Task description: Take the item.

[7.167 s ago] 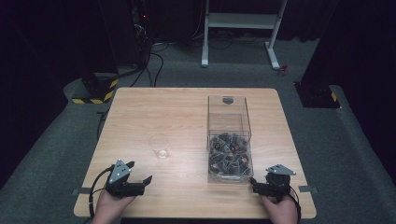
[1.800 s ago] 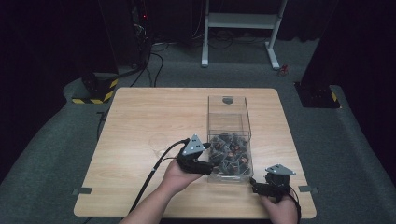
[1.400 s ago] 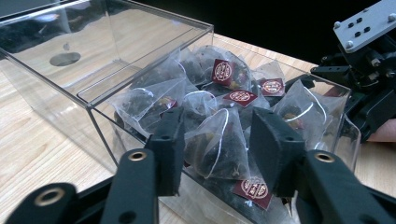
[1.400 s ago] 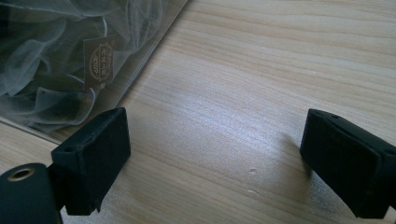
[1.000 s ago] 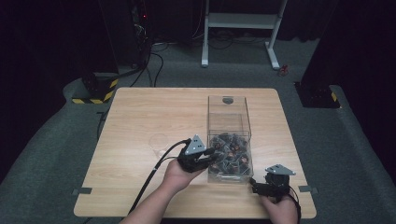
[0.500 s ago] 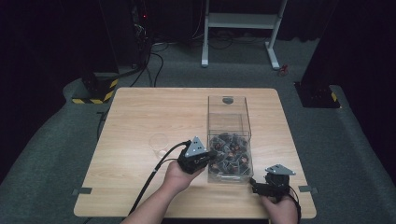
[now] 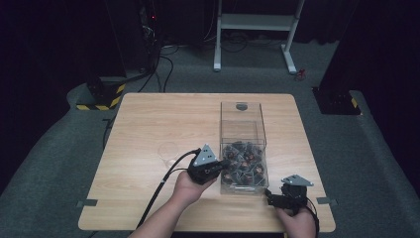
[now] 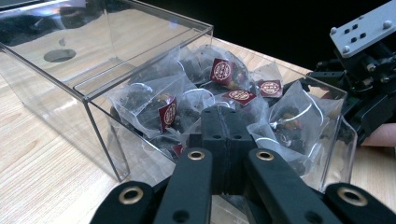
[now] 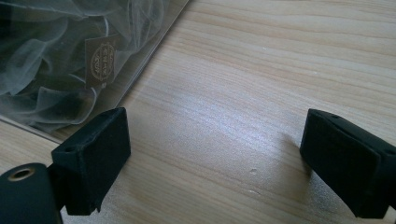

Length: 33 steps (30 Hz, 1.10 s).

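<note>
A clear plastic box (image 7: 242, 124) stands right of the table's middle, its near half heaped with mesh tea bags (image 7: 245, 166) that carry dark red tags (image 8: 221, 71). My left gripper (image 7: 221, 165) is at the box's near left side. In the left gripper view its jaws are pressed shut (image 8: 224, 122) just over the tea bags (image 8: 154, 100), and I see nothing between them. My right gripper (image 7: 270, 198) rests on the wood by the box's near right corner. It stands open (image 9: 217, 140) with bare table between its fingers.
A small clear glass cup (image 7: 168, 151) stands on the table (image 7: 148, 119) left of the left gripper. The box's far half is covered by a clear lid with a round hole (image 8: 60, 55). The left gripper's cable (image 7: 158, 191) trails to the near edge.
My left gripper came from the near left edge of the table to the box and shut. Over the last second it has hardly shifted. The right gripper has stayed put.
</note>
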Motion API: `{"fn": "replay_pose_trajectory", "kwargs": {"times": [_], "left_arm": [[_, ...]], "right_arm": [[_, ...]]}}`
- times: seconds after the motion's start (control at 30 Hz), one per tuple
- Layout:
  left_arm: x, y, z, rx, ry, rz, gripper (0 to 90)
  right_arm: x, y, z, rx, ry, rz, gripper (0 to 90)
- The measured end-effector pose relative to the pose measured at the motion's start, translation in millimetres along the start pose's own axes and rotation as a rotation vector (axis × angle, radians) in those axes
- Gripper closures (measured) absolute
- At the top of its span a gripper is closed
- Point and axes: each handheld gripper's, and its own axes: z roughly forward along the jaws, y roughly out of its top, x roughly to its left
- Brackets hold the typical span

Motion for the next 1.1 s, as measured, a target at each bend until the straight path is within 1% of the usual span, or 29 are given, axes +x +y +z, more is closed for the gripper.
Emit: {"fn": "replay_pose_trajectory", "kwargs": {"times": [0.3,0.37,0.57,0.8,1.1], "left_arm": [[-0.6,3.5,-4.9,-0.033,-0.002,-0.009,90.0],[-0.9,4.0,-5.7,-0.039,-0.002,-0.019,90.0],[-1.1,5.5,-7.7,-0.056,-0.007,-0.027,90.0],[-0.8,7.9,-9.7,-0.070,-0.011,-0.030,90.0],[-0.8,13.0,-16.2,-0.095,-0.006,-0.030,90.0]], "right_arm": [[-0.1,0.0,0.0,-0.001,0.000,-0.002,8.4],[-0.1,0.0,0.0,-0.001,0.000,-0.002,8.4],[-0.1,0.0,0.0,-0.001,0.000,-0.002,8.5],[-0.1,-0.1,-0.1,-0.001,0.001,-0.003,8.5],[0.0,-0.2,-0.2,-0.001,0.001,-0.004,8.6]]}}
